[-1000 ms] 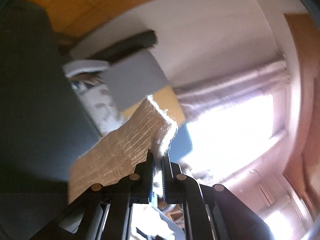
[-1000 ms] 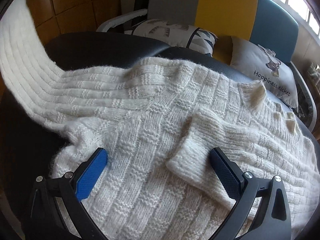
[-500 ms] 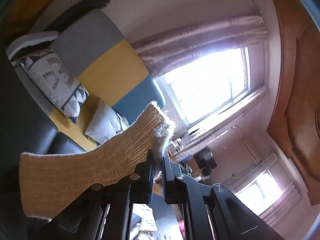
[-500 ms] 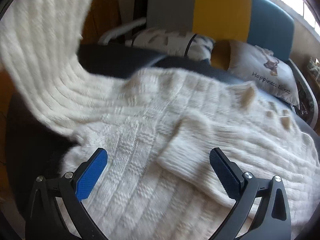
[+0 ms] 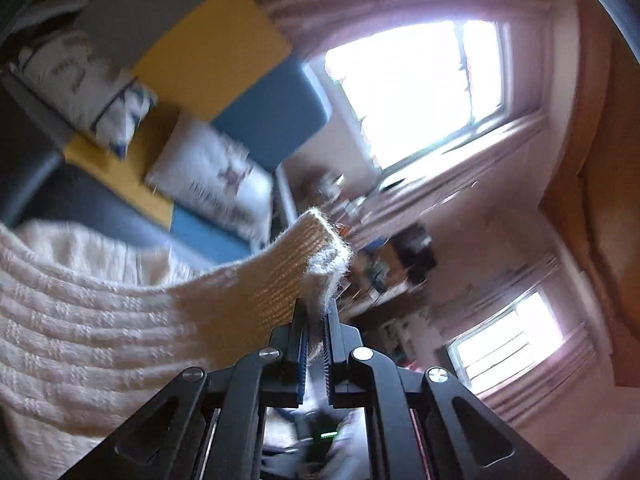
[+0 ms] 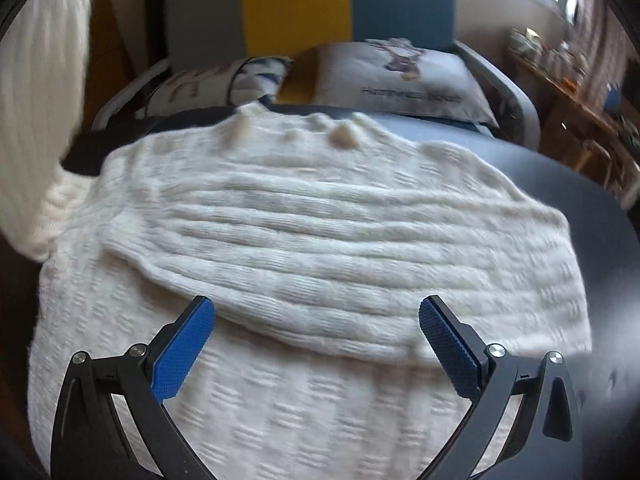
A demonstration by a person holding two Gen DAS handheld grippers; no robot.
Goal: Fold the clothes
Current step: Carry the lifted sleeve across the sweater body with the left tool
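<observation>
Left gripper (image 5: 315,312): jaws pressed together on the ribbed cuff (image 5: 316,248) of a cream knit sweater; the sleeve (image 5: 80,320) hangs lifted in the air, trailing off to the lower left of the left wrist view.
Right gripper (image 6: 316,320): blue pads spread wide apart, nothing between them — it hovers above the sweater, pointing down at it.
Sweater (image 6: 280,400): spread flat on a dark round table (image 6: 600,208), body filling most of the right wrist view.
Other sleeve (image 6: 340,256): folded across the body, lying crosswise, its end just ahead of the right gripper's left pad.
Lifted sleeve in right wrist view (image 6: 44,100): rises along the left edge, blurred.
Top edge of the sweater: a few small knit bumps (image 6: 342,138) stand up there.
Behind the table: a sofa (image 6: 296,0) with grey, yellow and blue back panels — two printed cushions (image 6: 404,76) rest on it.
Room: bright window (image 5: 416,88) with pale curtains, and a cluttered shelf, too blurred to read.
</observation>
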